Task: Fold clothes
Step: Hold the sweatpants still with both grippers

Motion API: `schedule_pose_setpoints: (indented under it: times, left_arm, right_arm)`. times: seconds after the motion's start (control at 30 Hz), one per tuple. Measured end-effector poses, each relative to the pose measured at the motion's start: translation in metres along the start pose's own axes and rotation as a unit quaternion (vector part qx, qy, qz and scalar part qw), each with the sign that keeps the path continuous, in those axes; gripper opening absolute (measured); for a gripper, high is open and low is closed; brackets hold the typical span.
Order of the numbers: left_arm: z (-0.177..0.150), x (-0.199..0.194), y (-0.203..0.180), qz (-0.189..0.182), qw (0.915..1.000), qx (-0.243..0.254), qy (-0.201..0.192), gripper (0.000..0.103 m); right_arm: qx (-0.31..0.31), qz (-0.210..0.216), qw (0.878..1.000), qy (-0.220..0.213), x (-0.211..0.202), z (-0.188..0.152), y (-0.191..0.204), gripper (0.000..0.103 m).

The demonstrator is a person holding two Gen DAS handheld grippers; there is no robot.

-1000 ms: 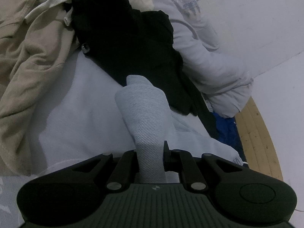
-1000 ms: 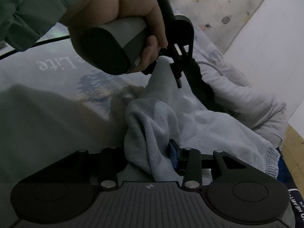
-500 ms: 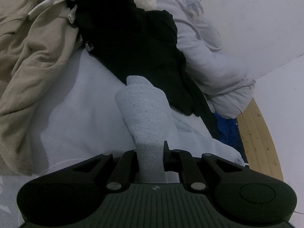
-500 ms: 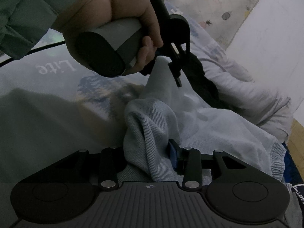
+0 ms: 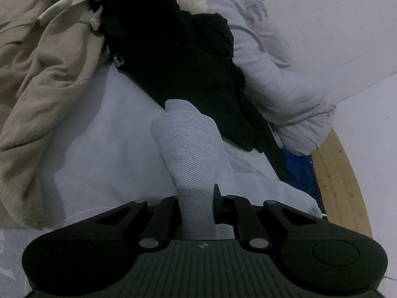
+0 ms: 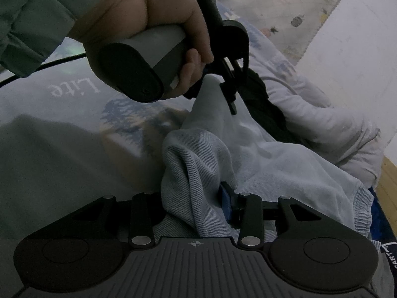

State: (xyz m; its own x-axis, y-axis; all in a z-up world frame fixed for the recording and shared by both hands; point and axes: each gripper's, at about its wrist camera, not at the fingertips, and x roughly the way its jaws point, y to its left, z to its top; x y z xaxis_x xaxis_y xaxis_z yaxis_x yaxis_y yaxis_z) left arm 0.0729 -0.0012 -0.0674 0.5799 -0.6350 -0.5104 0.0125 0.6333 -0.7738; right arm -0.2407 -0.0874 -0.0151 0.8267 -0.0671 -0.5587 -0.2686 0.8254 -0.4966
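Observation:
A pale blue-grey sweatshirt [image 5: 104, 149] lies spread below me; it also shows in the right wrist view [image 6: 285, 164]. My left gripper [image 5: 196, 198] is shut on a bunched fold of it [image 5: 188, 144]. My right gripper [image 6: 198, 198] is shut on another fold of the same garment [image 6: 196, 164], lifted off the surface. In the right wrist view the left gripper [image 6: 225, 92], held by a hand, pinches the cloth further away. The sweatshirt's ribbed cuff [image 6: 362, 208] hangs at the right.
A black garment [image 5: 178, 57], a beige hooded garment [image 5: 44, 57] and a white puffy garment [image 5: 280, 82] are piled beyond. A printed sheet [image 6: 62, 104] lies at left. A wooden strip [image 5: 340, 173] and white wall [image 5: 347, 24] lie to the right.
Both grippers have kept their grip on the sweatshirt. The left gripper has drifted slightly, so the clothes pile sits a little lower in its view; the held left gripper moved slightly right.

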Motion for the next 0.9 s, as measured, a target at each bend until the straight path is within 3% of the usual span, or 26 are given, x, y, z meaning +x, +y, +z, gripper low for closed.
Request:
schedule_pose_setpoints:
  times: [0.47,0.57,0.9]
  left_arm:
    - [-0.001,-0.002,0.003,0.002,1.0000,-0.001,0.002,0.011]
    - [-0.001,-0.001,0.003,0.002,1.0000,-0.002,0.002,0.011]
    - [-0.001,-0.001,0.004,0.005,1.0000,-0.002,0.002,0.011]
  right_arm:
    - [-0.004,-0.001,1.000,0.000,-0.010,-0.002,0.003,0.043]
    - [-0.004,0.000,1.000,0.001,0.012,0.002,-0.007,0.043]
    - [-0.005,-0.001,1.000,-0.002,0.014,0.002,-0.007,0.043]
